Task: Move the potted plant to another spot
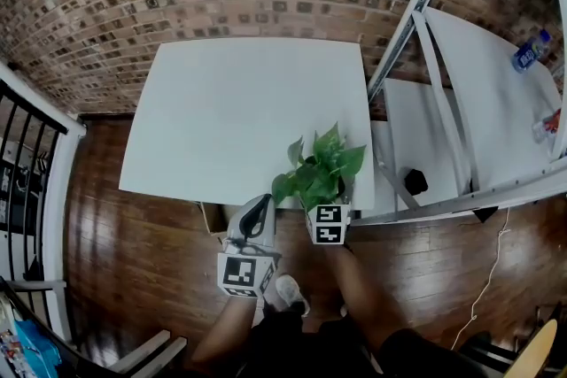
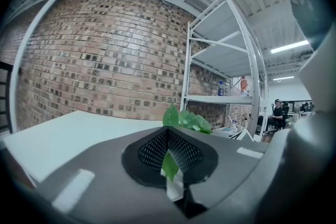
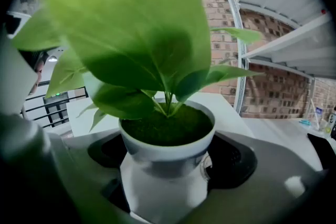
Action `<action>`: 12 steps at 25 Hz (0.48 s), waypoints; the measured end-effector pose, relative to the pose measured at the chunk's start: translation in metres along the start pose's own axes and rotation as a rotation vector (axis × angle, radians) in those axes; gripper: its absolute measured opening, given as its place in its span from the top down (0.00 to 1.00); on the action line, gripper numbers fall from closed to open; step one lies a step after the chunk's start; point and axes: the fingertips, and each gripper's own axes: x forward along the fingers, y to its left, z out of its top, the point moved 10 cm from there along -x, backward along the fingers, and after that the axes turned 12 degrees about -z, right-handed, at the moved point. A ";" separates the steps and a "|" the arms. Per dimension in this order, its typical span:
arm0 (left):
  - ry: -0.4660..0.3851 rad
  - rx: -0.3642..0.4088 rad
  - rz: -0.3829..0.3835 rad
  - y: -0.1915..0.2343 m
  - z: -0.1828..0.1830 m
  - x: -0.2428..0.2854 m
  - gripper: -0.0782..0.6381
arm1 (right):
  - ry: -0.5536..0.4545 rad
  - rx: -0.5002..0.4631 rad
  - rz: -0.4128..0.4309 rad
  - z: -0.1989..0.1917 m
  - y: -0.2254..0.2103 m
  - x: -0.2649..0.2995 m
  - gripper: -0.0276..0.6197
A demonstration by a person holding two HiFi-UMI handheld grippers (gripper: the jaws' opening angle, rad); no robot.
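The potted plant (image 1: 321,168), green and leafy in a white pot (image 3: 167,152), is at the front right edge of the white table (image 1: 221,111). My right gripper (image 1: 324,201) is shut on the pot, and its two pads press the pot's sides in the right gripper view. Whether the pot's base touches the table is hidden. My left gripper (image 1: 257,208) is just to the plant's left at the table's front edge, jaws shut with nothing held. In the left gripper view the plant's leaves (image 2: 185,119) show above the closed jaws of the left gripper (image 2: 169,157).
A white metal shelf unit (image 1: 416,22) stands to the right of the table, with a bottle (image 1: 530,51) on one shelf and a black object (image 1: 415,181) lower down. A brick wall runs behind. A black railing (image 1: 27,137) is at the left, over wooden floor.
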 end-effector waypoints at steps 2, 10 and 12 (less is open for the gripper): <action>0.000 0.001 -0.002 -0.003 0.000 0.000 0.87 | 0.005 -0.016 0.000 -0.001 0.001 0.000 0.23; 0.017 -0.002 0.030 -0.008 0.000 -0.012 0.87 | 0.069 0.003 0.012 -0.010 -0.004 -0.014 0.15; 0.020 0.003 0.033 -0.012 -0.002 -0.014 0.87 | 0.068 0.017 0.006 -0.011 -0.009 -0.031 0.15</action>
